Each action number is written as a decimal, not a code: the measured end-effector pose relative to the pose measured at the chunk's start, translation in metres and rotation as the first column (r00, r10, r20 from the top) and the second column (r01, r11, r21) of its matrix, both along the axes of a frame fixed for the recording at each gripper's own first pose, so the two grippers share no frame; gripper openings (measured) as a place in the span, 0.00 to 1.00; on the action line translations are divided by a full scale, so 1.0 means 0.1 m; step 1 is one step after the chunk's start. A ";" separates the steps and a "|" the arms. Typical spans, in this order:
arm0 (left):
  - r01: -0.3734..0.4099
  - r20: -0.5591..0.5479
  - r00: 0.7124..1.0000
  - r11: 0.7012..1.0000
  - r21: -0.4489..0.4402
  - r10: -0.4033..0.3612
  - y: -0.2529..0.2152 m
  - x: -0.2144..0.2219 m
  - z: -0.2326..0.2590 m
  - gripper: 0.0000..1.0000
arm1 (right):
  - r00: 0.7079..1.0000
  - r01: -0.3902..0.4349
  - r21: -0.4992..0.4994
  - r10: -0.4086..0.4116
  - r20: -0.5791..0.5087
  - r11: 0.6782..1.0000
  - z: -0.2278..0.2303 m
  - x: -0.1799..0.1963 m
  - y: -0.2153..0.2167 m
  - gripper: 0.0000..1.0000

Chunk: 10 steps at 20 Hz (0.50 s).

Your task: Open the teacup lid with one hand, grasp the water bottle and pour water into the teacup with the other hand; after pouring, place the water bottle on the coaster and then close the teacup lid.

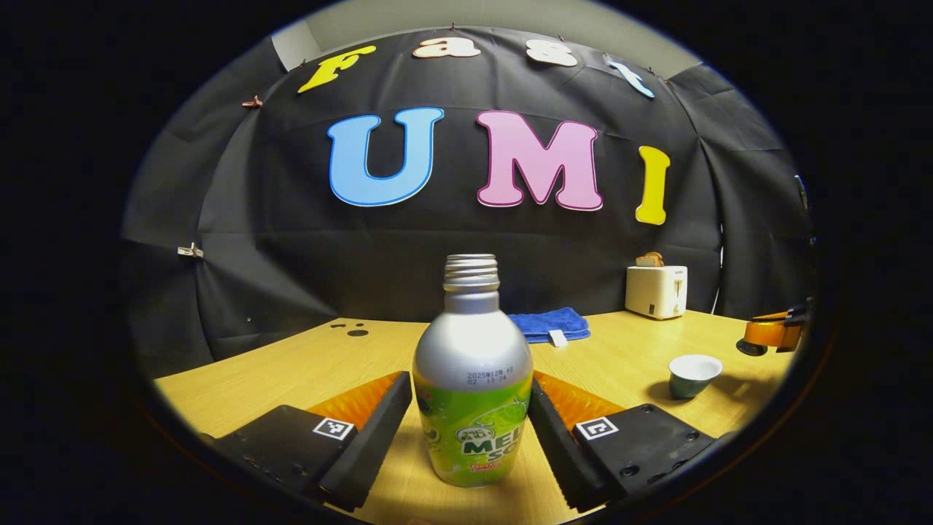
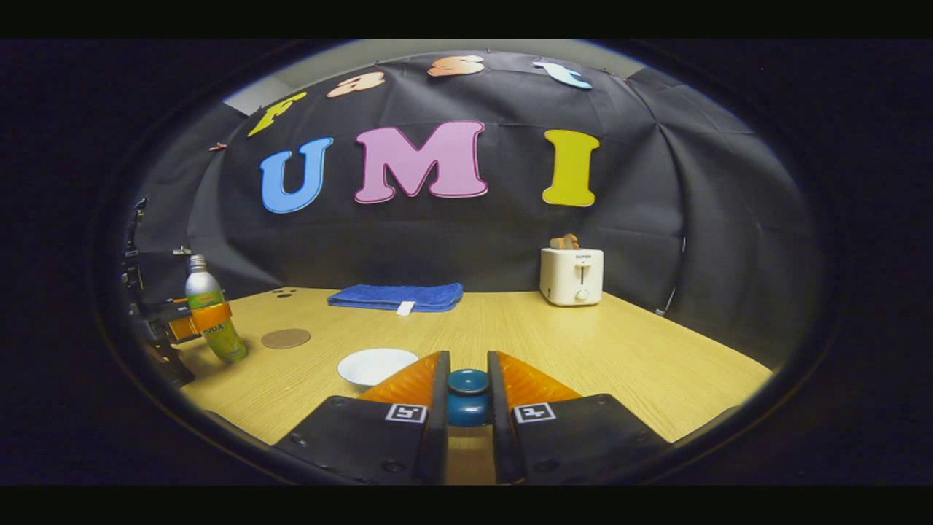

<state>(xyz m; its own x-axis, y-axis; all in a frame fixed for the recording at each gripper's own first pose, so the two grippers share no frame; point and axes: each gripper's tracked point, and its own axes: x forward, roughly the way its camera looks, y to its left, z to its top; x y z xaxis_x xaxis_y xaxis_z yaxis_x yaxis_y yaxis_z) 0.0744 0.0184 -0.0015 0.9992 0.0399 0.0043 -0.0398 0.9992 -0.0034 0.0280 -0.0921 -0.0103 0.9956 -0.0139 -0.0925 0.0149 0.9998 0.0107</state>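
Silvery round-shouldered water bottle between left tongs (upright)

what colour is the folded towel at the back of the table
Blue, with a small white tag at its front edge. The towel shows best in the right gripper view.

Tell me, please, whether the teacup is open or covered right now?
Open. The teacup stands on the table with its white inside showing, and the right gripper holds the lid by its knob.
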 end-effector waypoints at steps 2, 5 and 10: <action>-0.005 0.000 1.000 1.000 0.000 0.005 0.01 0.03 0.00 0.95 | 1.000 0.005 0.009 -0.005 0.024 1.000 0.03 0.00 -0.02 0.28; -0.014 0.000 1.000 1.000 0.000 0.014 0.02 0.04 0.01 0.87 | 0.998 0.010 -0.001 -0.010 0.063 1.000 0.09 -0.01 -0.05 0.28; -0.002 -0.003 1.000 1.000 0.015 0.002 -0.03 0.04 0.00 0.81 | 0.996 0.012 -0.017 -0.010 0.091 1.000 0.12 -0.01 -0.06 0.28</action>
<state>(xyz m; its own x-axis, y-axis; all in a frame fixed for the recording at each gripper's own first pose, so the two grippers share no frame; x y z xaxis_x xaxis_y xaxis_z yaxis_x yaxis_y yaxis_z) 0.0787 0.0150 -0.0014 0.9991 0.0422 0.0016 -0.0423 0.9990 0.0119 0.0272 -0.0982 0.0014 0.9997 -0.0255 -0.0016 0.0254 0.9997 -0.0052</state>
